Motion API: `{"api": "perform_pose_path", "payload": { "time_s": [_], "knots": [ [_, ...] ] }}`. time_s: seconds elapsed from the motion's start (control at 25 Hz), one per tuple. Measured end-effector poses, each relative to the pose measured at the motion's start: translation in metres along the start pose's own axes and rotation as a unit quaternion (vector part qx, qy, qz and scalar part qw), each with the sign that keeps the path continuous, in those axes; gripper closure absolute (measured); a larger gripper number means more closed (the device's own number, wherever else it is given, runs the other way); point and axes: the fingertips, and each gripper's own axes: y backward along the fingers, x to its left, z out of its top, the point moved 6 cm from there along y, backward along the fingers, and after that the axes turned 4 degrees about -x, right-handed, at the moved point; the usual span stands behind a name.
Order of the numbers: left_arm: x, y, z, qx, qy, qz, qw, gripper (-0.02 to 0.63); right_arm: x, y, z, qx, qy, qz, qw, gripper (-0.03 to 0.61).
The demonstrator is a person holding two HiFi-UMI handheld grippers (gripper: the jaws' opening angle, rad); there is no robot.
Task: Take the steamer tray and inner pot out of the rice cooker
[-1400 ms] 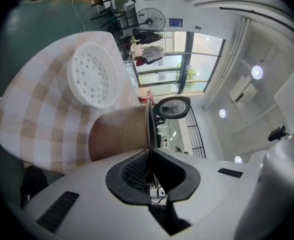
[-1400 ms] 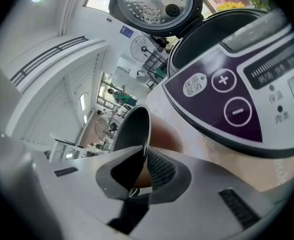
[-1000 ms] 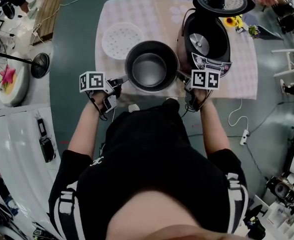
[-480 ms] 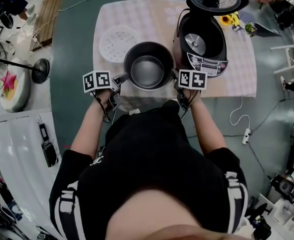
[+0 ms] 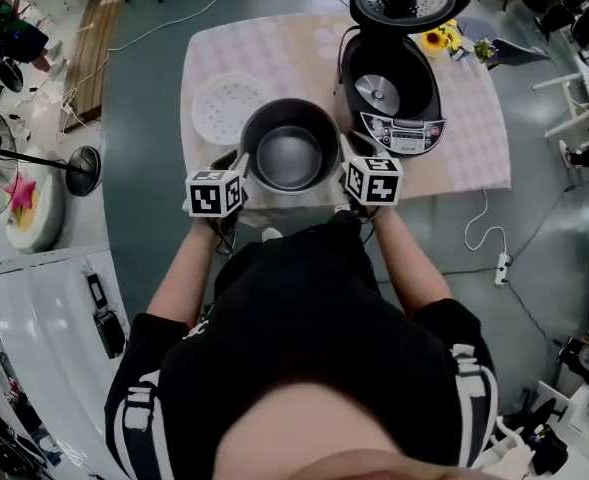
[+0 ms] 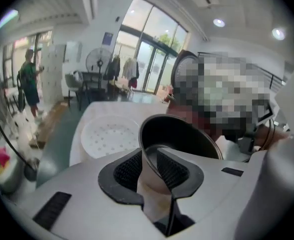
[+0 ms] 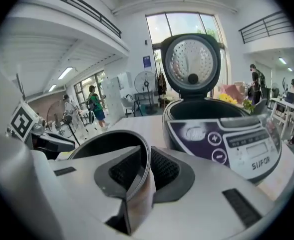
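fingers [image 6: 128, 170] on the left gripper [image 6: 148, 165] have just eased apart. inner pot [image 5: 289, 158] rim sits between them with a sliver of slack. right gripper [image 7: 144, 170] same: just loosened, rim between its fingers [image 7: 165, 168]. pot stands at the counter [image 5: 274, 38] near edge, between steamer tray [image 5: 222, 106] and open rice cooker [image 5: 404, 133]. likely stiff thin metal, slick coating, some weight. pinch the rim at opposite sides; a one-sided grip would probably tip it.

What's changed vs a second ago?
Left tongs and right tongs have just been opening, with the rim of the inner pot between each pair of jaws; the left marker cube has rolled. Unchanged: pot on the tablecloth, steamer tray beside it, rice cooker lid up.
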Motion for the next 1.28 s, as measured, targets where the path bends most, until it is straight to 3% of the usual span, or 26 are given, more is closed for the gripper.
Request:
{"api": "perform_pose_path", "payload": {
  "time_s": [0.2, 0.4, 0.6, 0.72, 0.8, 0.96, 1.12, 1.28],
  "knots": [
    [-0.009, 0.028, 0.059, -0.127, -0.085, 0.053, 0.9868, 0.523, 0.01, 0.019, 0.05, -0.116, 0.031, -0.01, 0.993, 0.523],
    [-0.015, 0.059, 0.112, -0.222, -0.084, 0.066, 0.9691, 0.514, 0.046, 0.044, 0.109, -0.241, 0.101, -0.014, 0.965, 0.523],
    [-0.031, 0.094, 0.154, -0.312, -0.116, 0.093, 0.9385, 0.521, 0.077, 0.065, 0.153, -0.322, 0.107, 0.013, 0.941, 0.525],
    [-0.046, 0.111, 0.164, -0.338, -0.16, 0.104, 0.9217, 0.598, 0.083, 0.071, 0.167, -0.34, 0.092, 0.022, 0.936, 0.58],
    [-0.054, 0.114, 0.163, -0.336, -0.173, 0.097, 0.9207, 0.609, 0.086, 0.072, 0.168, -0.342, 0.089, 0.029, 0.935, 0.58],
    [-0.06, 0.109, 0.155, -0.322, -0.16, 0.061, 0.931, 0.611, 0.092, 0.075, 0.168, -0.351, 0.097, 0.036, 0.931, 0.58],
    [-0.064, 0.108, 0.155, -0.318, -0.183, 0.061, 0.9283, 0.611, 0.093, 0.073, 0.167, -0.347, 0.09, 0.038, 0.933, 0.58],
    [-0.064, 0.109, 0.154, -0.323, -0.172, 0.056, 0.9288, 0.611, 0.094, 0.07, 0.165, -0.34, 0.084, 0.043, 0.936, 0.58]
  ]
}}
